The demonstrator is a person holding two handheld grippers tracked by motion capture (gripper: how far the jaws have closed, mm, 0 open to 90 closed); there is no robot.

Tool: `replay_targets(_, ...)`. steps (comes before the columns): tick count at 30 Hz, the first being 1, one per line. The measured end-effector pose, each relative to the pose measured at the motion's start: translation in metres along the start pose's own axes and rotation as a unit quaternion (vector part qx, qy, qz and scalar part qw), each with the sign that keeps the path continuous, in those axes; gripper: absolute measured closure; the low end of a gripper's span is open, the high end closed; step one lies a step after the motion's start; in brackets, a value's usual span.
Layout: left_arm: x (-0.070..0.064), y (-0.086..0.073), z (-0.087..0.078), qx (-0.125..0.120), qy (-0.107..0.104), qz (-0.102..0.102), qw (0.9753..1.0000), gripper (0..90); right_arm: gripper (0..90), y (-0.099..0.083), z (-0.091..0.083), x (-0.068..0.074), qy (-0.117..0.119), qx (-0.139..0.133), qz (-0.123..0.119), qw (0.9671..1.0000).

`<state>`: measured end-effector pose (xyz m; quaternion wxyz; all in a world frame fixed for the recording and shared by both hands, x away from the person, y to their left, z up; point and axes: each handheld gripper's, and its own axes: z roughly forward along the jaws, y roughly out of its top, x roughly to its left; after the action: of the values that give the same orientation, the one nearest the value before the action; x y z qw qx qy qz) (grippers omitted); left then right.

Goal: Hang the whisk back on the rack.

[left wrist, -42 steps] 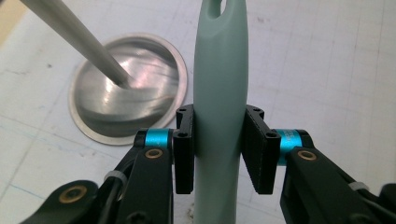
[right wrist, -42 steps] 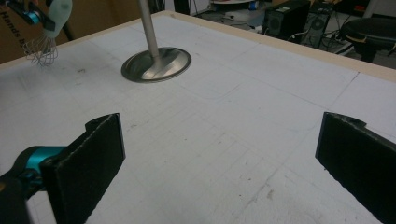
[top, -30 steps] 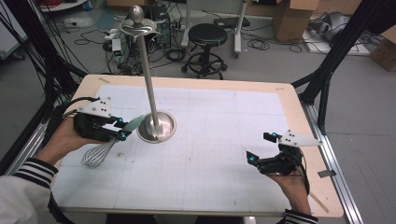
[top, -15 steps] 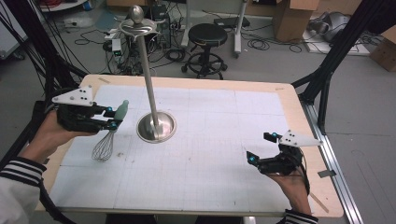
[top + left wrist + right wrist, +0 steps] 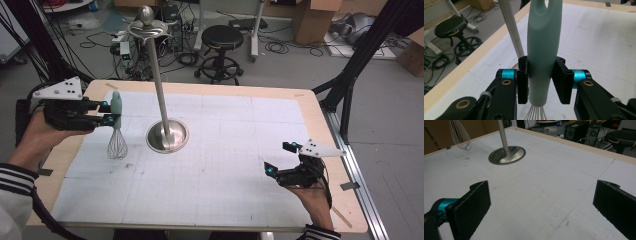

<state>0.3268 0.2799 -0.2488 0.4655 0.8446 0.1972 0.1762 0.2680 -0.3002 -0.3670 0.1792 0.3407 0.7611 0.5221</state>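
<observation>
A whisk [image 5: 116, 127] with a pale green handle [image 5: 544, 47] and wire head hangs upright above the table's left side. My left gripper [image 5: 111, 114] is shut on its handle, the black pads [image 5: 522, 80] pressing both sides. Just right of it stands a metal stand [image 5: 167, 135] with a round base, a tall thin pole and a hooked top [image 5: 146, 22]. At the table's right front, my right gripper [image 5: 281, 157] rests low and open, its jaws wide apart in the right gripper view [image 5: 541, 205], nothing between them. The wire head [image 5: 460, 135] and the stand's base [image 5: 507, 155] lie far ahead of it.
A white gridded mat [image 5: 225, 150] covers the wooden table [image 5: 320, 125]. Behind the table stand a black stool [image 5: 221, 50], cables and electronics on the floor. Black frame struts [image 5: 355, 65] rise at both back corners.
My left gripper has lifted the whisk off the mat and turned it from lying slanted to hanging upright, moving away from the stand's base. The right gripper has stayed put.
</observation>
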Motion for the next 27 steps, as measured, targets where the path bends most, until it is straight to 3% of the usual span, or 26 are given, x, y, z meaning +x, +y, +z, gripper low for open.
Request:
replay_targets(7,0.007,0.009,-0.011,-0.017,0.029,-0.011,0.9994,67.9,0.3,0.0,0.0,0.0,0.0,-0.001,0.0,1.0)
replay_targets(11,0.012,0.015,-0.014,-0.021,0.026,-0.015,0.9993,67.8,0.3,0.0,0.0,-0.001,0.0,-0.002,0.0,1.0)
replay_targets(27,0.036,0.052,-0.02,-0.03,0.062,-0.031,0.9972,67.8,0.3,-0.002,-0.004,-0.005,0.001,-0.008,0.009,0.9999)
